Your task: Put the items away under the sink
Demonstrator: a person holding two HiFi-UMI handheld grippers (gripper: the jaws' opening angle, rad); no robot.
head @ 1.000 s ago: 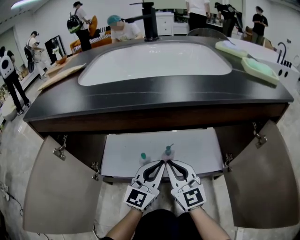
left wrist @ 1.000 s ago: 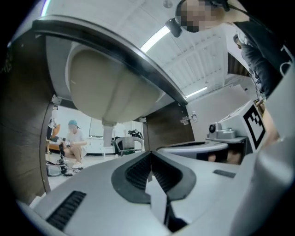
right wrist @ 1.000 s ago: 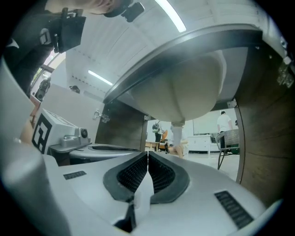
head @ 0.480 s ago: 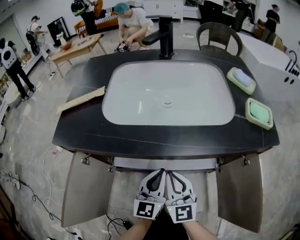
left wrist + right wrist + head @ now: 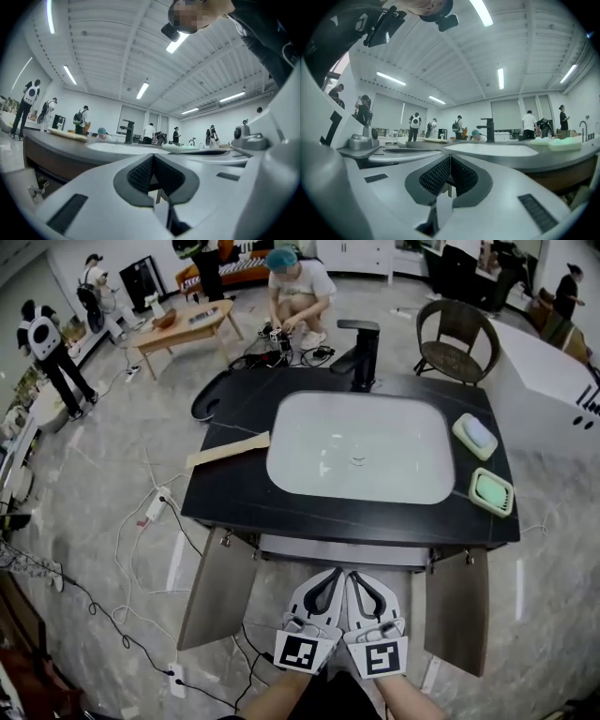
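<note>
I hold both tools side by side, level, in front of the open vanity. The white left gripper (image 5: 332,577) has its jaws pressed together, and nothing sits between its ribbed dark pads (image 5: 140,172). The white right gripper (image 5: 354,579) is pinched closed and empty too, its pads (image 5: 436,177) meeting.

Ahead lies the black stone countertop (image 5: 234,495) with its white rounded basin (image 5: 309,460) and black tap (image 5: 361,352). Below it, the left grey-brown cabinet door (image 5: 217,589) and the right grey-brown cabinet door (image 5: 457,607) stand swung open. Only a pale strip of shelf (image 5: 347,551) shows under the counter edge, and I cannot tell what lies on it.

At the countertop's right end sit a pale green soap dish (image 5: 475,436) and a darker green soap dish (image 5: 492,491).
</note>
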